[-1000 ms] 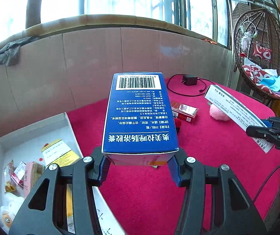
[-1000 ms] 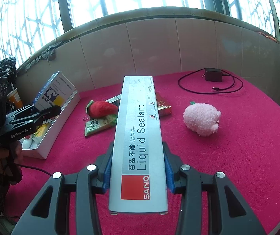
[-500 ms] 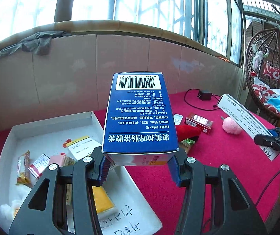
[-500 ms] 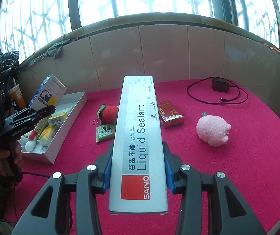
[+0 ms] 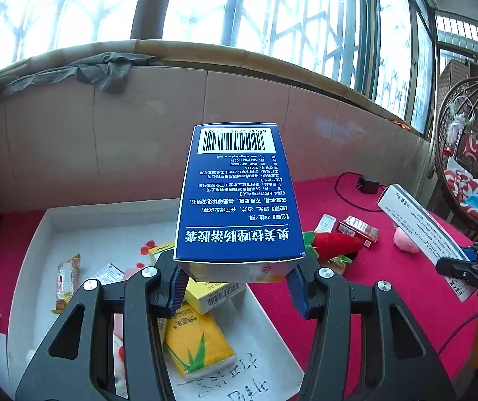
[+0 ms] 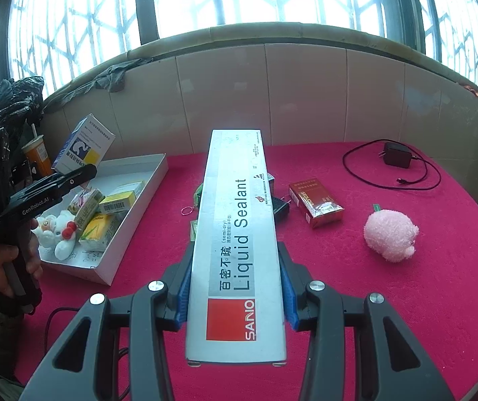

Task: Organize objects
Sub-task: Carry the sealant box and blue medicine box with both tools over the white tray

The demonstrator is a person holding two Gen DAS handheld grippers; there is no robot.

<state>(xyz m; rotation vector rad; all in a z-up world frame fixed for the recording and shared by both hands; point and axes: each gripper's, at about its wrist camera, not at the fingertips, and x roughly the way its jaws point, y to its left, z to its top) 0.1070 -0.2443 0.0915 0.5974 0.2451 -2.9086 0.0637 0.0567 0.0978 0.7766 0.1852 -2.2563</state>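
Home sunroom or enclosed balcony: barred windows (image 6: 239, 0) wrap around above a low tiled wall (image 6: 305, 93), rattan hanging chair (image 5: 466, 153) with cushions at far right, red-covered table (image 6: 406, 284) with household clutter, phone charger (image 6: 396, 155) at far side.

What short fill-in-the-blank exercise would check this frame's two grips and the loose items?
1. The left tongs grip a ____ medicine box with a barcode.
2. The right tongs grip a long box printed "Liquid ____".
3. The pink plush toy lies on the ____ tablecloth.
4. The yellow tissue pack lies in the white ____.

Missing words: blue; Sealant; red; tray
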